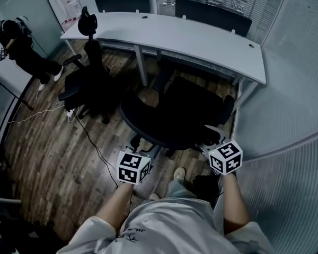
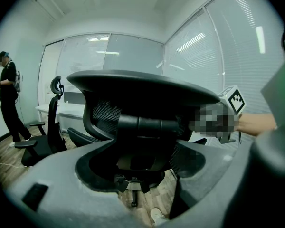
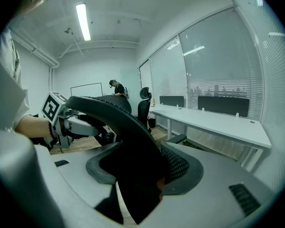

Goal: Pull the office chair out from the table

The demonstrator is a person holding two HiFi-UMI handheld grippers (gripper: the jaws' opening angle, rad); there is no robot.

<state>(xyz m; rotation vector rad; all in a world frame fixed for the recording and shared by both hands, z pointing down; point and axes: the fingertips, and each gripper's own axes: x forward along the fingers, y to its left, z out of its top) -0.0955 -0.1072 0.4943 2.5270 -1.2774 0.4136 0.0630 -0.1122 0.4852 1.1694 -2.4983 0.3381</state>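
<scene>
The black mesh office chair [image 1: 175, 115] stands in front of the white curved table [image 1: 201, 41], its backrest toward me. My right gripper [image 1: 211, 143] is shut on the right edge of the backrest. In the right gripper view the black rim [image 3: 133, 141] runs straight between the jaws of my right gripper [image 3: 137, 184]. My left gripper [image 1: 142, 151] is at the backrest's left rear edge. In the left gripper view the chair back [image 2: 142, 87] and its centre bracket [image 2: 147, 125] fill the space ahead. Whether the jaws of my left gripper [image 2: 142, 175] clamp anything is hidden.
A second black chair [image 1: 90, 83] stands to the left by the table. A cable [image 1: 95, 147] lies on the wood floor. A person [image 1: 21, 52] stands far left. Glass walls with blinds [image 1: 286, 115] close the right side. My feet [image 1: 177, 174] are just behind the chair.
</scene>
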